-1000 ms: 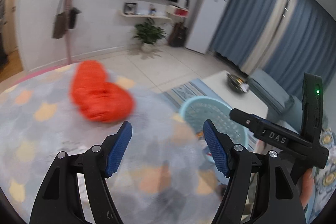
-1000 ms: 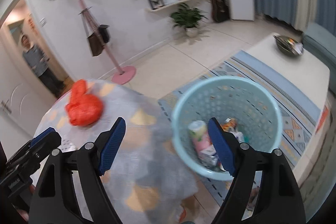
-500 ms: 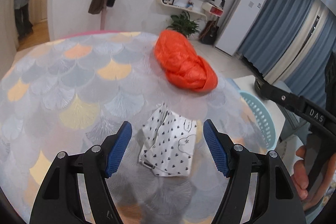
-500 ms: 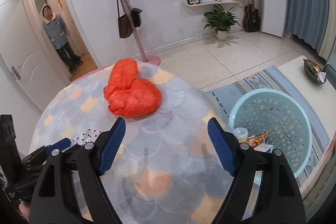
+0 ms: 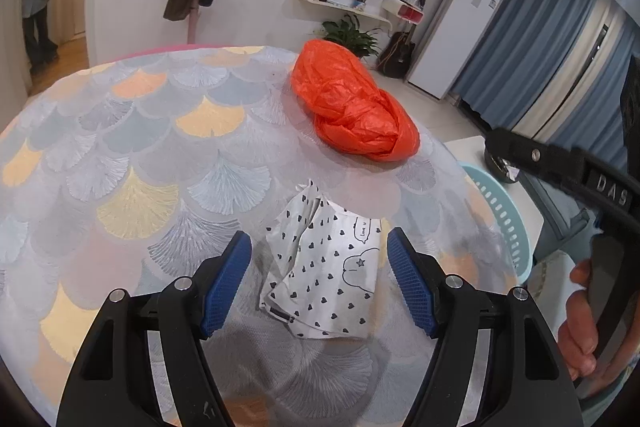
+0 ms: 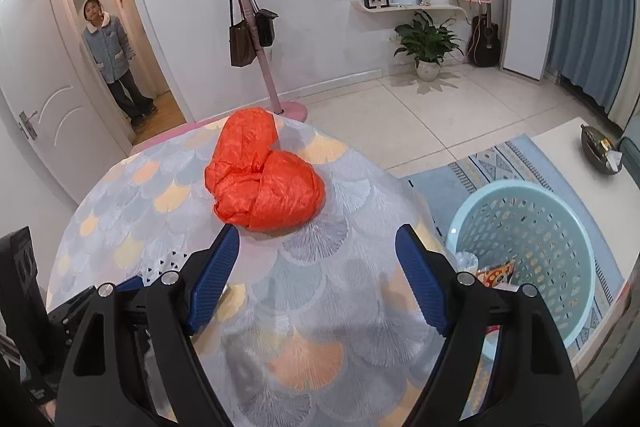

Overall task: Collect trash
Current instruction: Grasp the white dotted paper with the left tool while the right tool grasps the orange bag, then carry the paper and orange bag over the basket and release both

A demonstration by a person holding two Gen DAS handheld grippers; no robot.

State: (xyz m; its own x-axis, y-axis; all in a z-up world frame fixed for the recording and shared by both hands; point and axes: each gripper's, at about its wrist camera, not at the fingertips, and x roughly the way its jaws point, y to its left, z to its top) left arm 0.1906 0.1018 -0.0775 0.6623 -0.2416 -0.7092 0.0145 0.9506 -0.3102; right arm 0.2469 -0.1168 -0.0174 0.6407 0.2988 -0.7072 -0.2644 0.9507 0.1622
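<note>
Grippers are hovering wide apart and empty over a round table (image 5: 132,155): the left gripper (image 5: 319,279) is framing a heart-print wrapper (image 5: 326,267), the right gripper (image 6: 316,275) is facing a crumpled orange bag (image 6: 266,177). A blue basket (image 6: 532,251) is standing beside the table, holding trash.

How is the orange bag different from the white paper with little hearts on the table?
The orange bag is puffy and scrunched into a lump; the heart-print paper lies nearly flat, creased and folded. The bag is one bright colour; the paper is white with black hearts and a doodle. The paper sits between the open fingers of the left hand-held gripper; the bag lies farther off. Both rest on the patterned tablecloth, untouched.
</note>
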